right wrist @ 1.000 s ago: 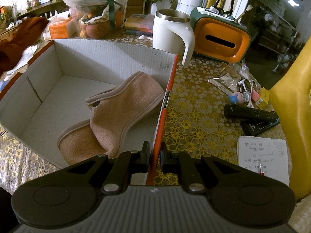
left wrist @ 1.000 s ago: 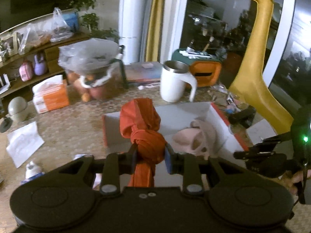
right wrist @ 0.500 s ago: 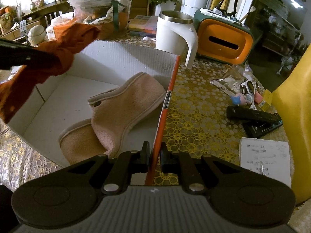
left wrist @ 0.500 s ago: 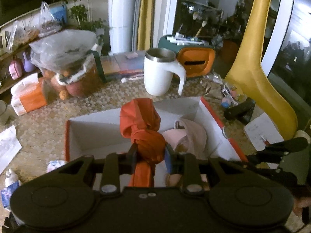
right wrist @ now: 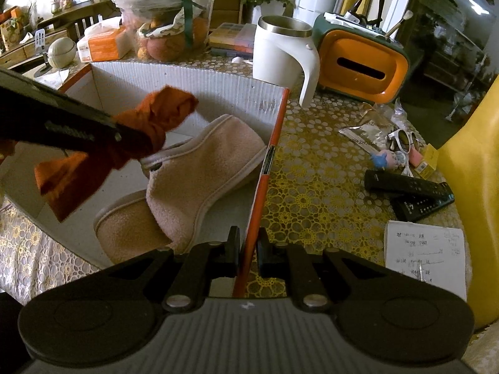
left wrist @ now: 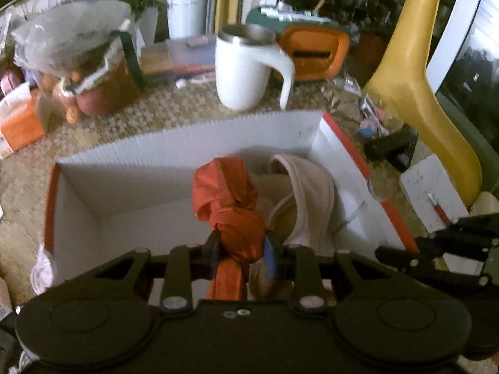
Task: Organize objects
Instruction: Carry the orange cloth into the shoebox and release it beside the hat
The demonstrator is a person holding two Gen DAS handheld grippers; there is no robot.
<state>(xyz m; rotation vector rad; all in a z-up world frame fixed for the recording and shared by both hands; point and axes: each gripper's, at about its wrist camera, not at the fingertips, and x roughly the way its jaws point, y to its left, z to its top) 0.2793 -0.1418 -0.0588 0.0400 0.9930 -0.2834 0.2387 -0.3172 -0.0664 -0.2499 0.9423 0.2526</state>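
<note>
A knotted orange cloth [left wrist: 232, 205] hangs between the fingers of my left gripper [left wrist: 240, 246], which is shut on its knot above the open white cardboard box [left wrist: 174, 152]. The right wrist view shows the same orange cloth [right wrist: 149, 121] held over the box's inside, its tail dangling lower left. A pair of pink fleece slippers [right wrist: 190, 174] lies in the box's right half, also seen as the slippers [left wrist: 308, 193] just right of the cloth. My right gripper [right wrist: 248, 249] is shut on the box's orange-edged right wall [right wrist: 265, 168] at its near end.
Behind the box stand a white mug [right wrist: 280, 53], an orange tissue holder [right wrist: 361, 62], a bag of fruit [right wrist: 168, 28] and an orange tissue pack [right wrist: 103, 43]. Two remotes [right wrist: 411, 190], a notepad [right wrist: 424, 255], sunglasses and small toys lie right of the box. A yellow giraffe figure [left wrist: 418, 78] rises at far right.
My left gripper has carried the orange cloth forward and down, from the box's near left edge to over its inside beside the slippers. The right gripper has kept its hold on the wall.
</note>
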